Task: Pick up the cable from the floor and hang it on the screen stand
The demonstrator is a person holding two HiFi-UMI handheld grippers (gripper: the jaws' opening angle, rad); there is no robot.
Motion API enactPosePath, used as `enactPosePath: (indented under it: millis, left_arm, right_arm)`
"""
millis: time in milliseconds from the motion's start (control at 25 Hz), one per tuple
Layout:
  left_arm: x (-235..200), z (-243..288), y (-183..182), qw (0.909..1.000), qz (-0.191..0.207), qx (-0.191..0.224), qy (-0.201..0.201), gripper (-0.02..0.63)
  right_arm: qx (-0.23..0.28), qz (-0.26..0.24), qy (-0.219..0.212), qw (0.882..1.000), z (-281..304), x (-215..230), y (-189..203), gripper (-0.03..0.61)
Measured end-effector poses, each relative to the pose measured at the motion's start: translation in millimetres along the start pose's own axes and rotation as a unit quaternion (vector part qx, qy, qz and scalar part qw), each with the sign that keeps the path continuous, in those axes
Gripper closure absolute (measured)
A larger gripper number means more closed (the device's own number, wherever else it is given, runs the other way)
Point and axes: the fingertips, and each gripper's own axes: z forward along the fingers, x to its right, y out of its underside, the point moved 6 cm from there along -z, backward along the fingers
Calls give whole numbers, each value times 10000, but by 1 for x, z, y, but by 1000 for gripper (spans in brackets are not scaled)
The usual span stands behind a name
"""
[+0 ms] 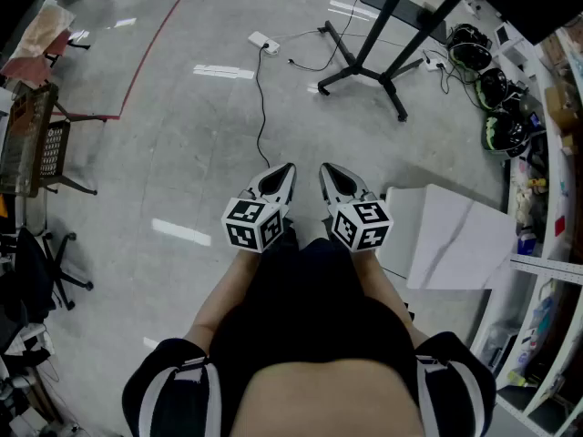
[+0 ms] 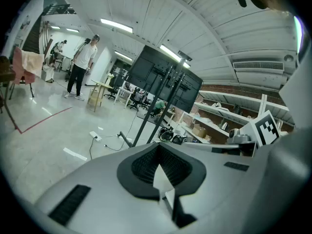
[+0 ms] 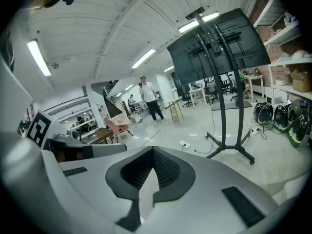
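A thin black cable [image 1: 261, 107] lies on the grey floor. It runs from a white power strip [image 1: 263, 42] toward me and ends near my grippers. The black screen stand [image 1: 378, 39] rises at the upper right on its spread feet; its dark screens [image 3: 219, 48] show in both gripper views. My left gripper [image 1: 288, 166] and right gripper [image 1: 325, 167] are side by side in front of my body, above the floor. Both are shut, with nothing between the jaws. The strip [image 2: 95, 136] and stand [image 2: 161, 89] are far beyond the left gripper [image 2: 158, 147]. The right gripper [image 3: 152, 151] points toward the strip [image 3: 184, 144].
White boards [image 1: 455, 235] lie on the floor at my right, in front of shelving [image 1: 547, 271]. Helmets [image 1: 492, 89] and more cables sit behind the stand. Chairs [image 1: 36, 144] stand at the left. A red tape line [image 1: 150, 53] crosses the floor. A person [image 2: 80, 67] stands far off.
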Motion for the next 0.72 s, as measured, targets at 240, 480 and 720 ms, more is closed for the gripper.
enactPosePath:
  millis: [240,480,720]
  left_arm:
    - [-10,3,-6,10000,-30,29,-43,611]
    - [-17,-1,-2,9998,-149,-10,-124,611]
    - [-26,17,-6,9997,-104,-71,-225,611]
  right_arm:
    - [12,-83,-86,9999,9,-3,-9,555]
    - [-49,-490,-212,9986,17,-6,-9,554]
    - [76,-719,-347,9968,37,3,-21,554]
